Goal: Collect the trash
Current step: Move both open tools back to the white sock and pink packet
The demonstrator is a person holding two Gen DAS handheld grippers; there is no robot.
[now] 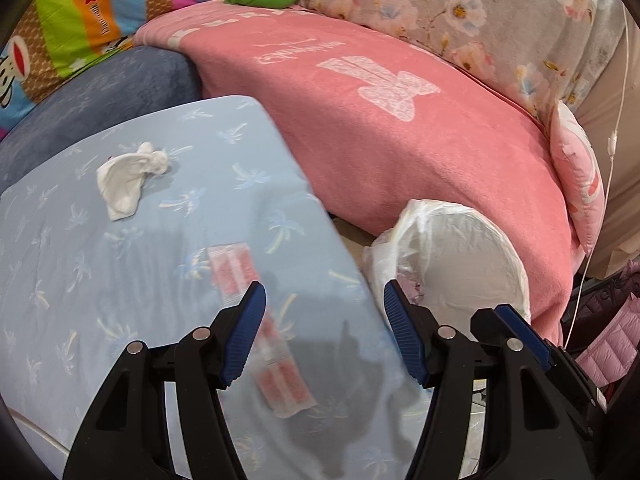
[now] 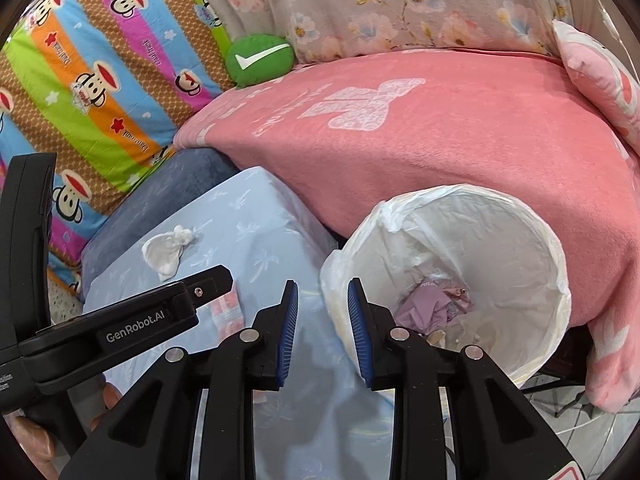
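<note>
A crumpled white tissue [image 1: 128,176] lies on the light blue palm-print cloth [image 1: 100,280]. Nearer to me a red-and-white wrapper [image 1: 276,376] lies flat on the same cloth, partly under my left gripper [image 1: 325,300], which hovers open above it with nothing between its fingers. My right gripper [image 2: 322,300] is narrowly open and holds nothing; it hangs over the near rim of the white-lined trash bin [image 2: 540,240]. Purple crumpled trash [image 2: 432,304] sits inside the bin. The right wrist view also shows the tissue [image 2: 168,252] and the wrapper [image 2: 228,308].
A pink blanket [image 2: 440,152] covers the sofa behind the bin [image 1: 480,248]. A blue-grey cushion [image 1: 104,92], a green cushion [image 2: 260,60], striped cartoon bedding [image 2: 100,80] and a floral cloth [image 1: 460,8] lie further back. A hand [image 2: 36,440] holds the left gripper's body [image 2: 136,328].
</note>
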